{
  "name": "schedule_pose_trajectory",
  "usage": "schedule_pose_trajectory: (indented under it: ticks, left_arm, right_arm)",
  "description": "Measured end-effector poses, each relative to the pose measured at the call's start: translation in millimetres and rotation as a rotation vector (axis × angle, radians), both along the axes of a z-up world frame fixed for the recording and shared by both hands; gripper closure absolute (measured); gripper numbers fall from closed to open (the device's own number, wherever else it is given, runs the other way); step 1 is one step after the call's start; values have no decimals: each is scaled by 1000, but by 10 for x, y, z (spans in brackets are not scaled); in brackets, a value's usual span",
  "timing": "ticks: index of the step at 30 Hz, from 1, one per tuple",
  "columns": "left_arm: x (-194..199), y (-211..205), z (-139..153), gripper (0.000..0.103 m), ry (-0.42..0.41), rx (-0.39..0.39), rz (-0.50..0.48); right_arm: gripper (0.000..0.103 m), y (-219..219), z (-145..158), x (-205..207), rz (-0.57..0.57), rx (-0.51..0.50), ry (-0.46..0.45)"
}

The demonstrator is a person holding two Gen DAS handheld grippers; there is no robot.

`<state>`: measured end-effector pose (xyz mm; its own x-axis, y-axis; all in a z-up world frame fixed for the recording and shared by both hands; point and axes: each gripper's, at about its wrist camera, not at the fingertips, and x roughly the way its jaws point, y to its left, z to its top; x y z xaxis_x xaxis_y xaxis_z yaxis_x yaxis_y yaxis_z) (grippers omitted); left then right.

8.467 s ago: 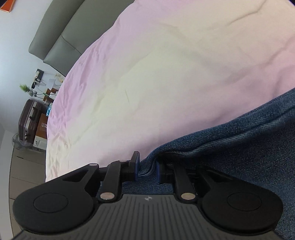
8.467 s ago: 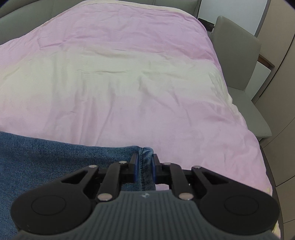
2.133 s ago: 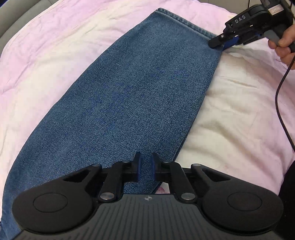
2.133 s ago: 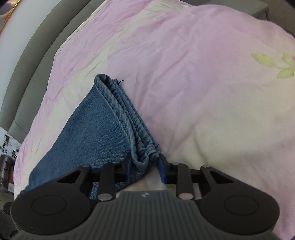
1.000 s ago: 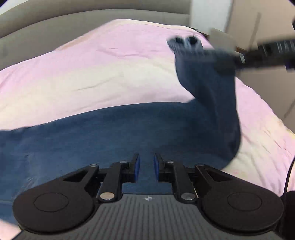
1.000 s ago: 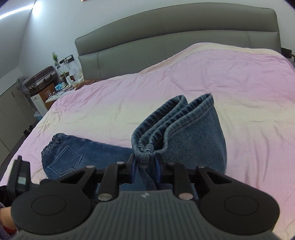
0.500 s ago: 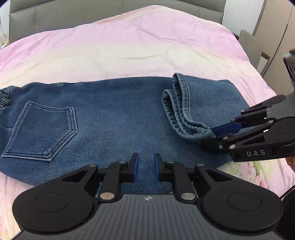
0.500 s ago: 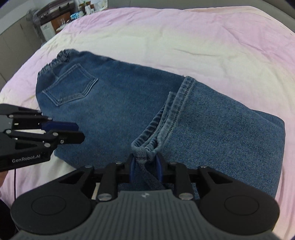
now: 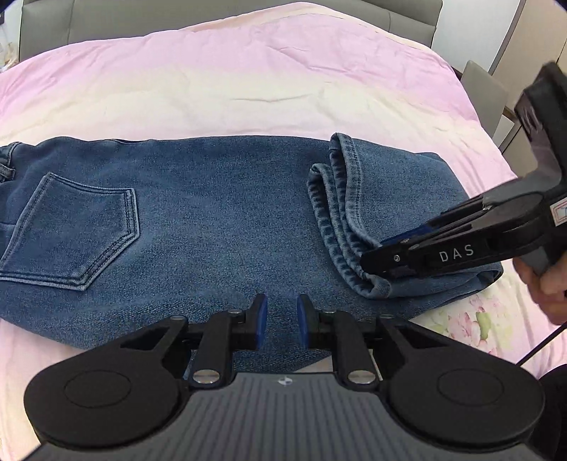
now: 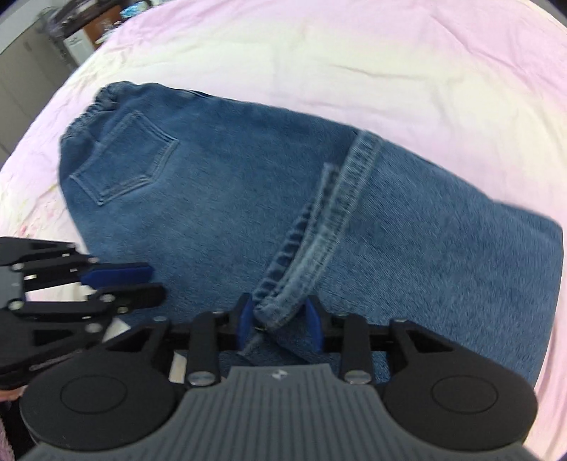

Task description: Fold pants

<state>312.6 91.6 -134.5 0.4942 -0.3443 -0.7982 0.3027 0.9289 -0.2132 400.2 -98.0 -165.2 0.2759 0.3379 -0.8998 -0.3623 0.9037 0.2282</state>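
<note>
Blue jeans (image 9: 212, 212) lie across the pink bedcover (image 9: 248, 71), back pocket (image 9: 71, 230) at the left. The legs are doubled back, so the leg hems (image 9: 340, 212) rest on top at the right. My right gripper (image 10: 280, 319) has the hems' near corner (image 10: 283, 305) between its blue pads; its jaws are closing and the pads touch the denim. From the left wrist view it (image 9: 372, 255) comes in from the right. My left gripper (image 9: 281, 315) hovers over the jeans' near edge, jaws a little apart with nothing between them. It (image 10: 149, 280) also shows at the left.
A person's hand (image 9: 545, 283) holds the right gripper's handle, with a cable trailing below. A grey headboard (image 9: 106, 17) runs along the far side of the bed and a grey chair (image 9: 485, 92) stands at its right. Cabinets and clutter (image 10: 71, 35) lie beyond the left side.
The right gripper swung the leg hems up and over, then lowered them onto the jeans, doubling the legs back. In the last half second it sank slightly; the left gripper stayed put.
</note>
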Motion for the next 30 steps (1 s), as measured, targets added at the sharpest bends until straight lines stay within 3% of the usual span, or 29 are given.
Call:
schedule_pose_trajectory:
  ticks: [6, 10, 14, 17, 22, 25, 30]
  left_arm:
    - [112, 38, 62, 81, 43, -142, 26]
    - [272, -23, 31, 63, 91, -265, 65]
    - [411, -120, -80, 52, 153, -324, 96]
    - [517, -210, -185, 44, 186, -302, 116]
    - [692, -446, -446, 41, 257, -231, 115]
    - [696, -582, -530, 41, 236, -205, 118]
    - [637, -811, -456, 65, 176, -115, 103]
  right_arm:
    - [91, -174, 246, -224, 43, 107, -22]
    - [91, -204, 316, -363, 106, 109, -16]
    - [91, -161, 102, -347, 99, 124, 5]
    - [91, -157, -77, -325, 78, 144, 9]
    - [90, -181, -235, -300, 81, 171, 4]
    - [90, -243, -253, -298, 85, 194, 2]
    - [81, -346, -262, -303, 64, 246, 0]
